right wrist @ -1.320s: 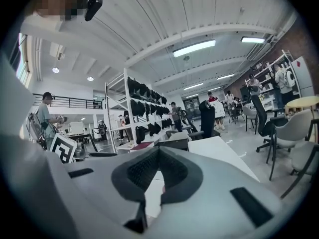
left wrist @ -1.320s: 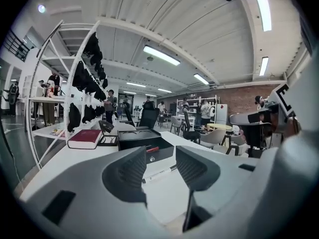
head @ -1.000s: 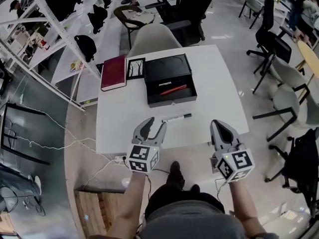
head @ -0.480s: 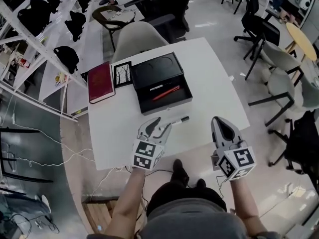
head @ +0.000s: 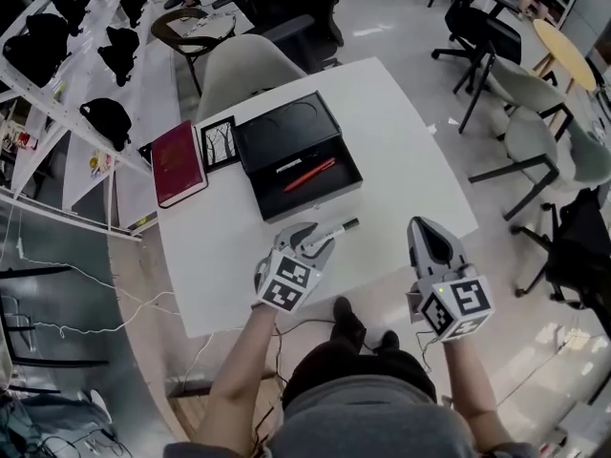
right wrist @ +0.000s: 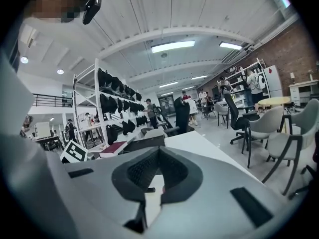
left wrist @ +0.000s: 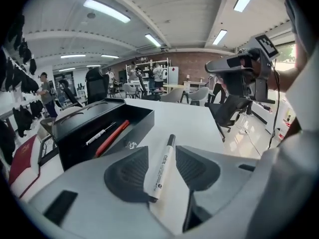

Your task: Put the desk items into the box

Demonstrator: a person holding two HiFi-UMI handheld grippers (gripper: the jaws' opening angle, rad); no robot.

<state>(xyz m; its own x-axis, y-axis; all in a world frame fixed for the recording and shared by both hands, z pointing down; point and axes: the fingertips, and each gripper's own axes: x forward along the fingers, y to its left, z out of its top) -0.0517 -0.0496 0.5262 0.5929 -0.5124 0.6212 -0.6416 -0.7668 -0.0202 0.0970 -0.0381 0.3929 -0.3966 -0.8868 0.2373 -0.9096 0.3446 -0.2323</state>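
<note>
**Q:** Left gripper (left wrist: 162, 159)?

**A:** Jaws parted, straddling the marker (head: 336, 228), which lies flat on the table (head: 401, 151) just short of the box (head: 315, 197). Judged ready to close on it.

**Q:** Right gripper (right wrist: 158, 156)?

**A:** Clenched on nothing, held aside.

**Bright, even light; heavy fisheye bend**

Long ceiling strip lights (left wrist: 104, 10) flood the room from overhead, so the white tabletop (head: 401, 151) shows only soft, faint shadows. The polished floor (head: 382, 29) throws back pale glare. Both gripper views curve hard into black corners, and the near jaws look soft, possibly out of focus.
</note>
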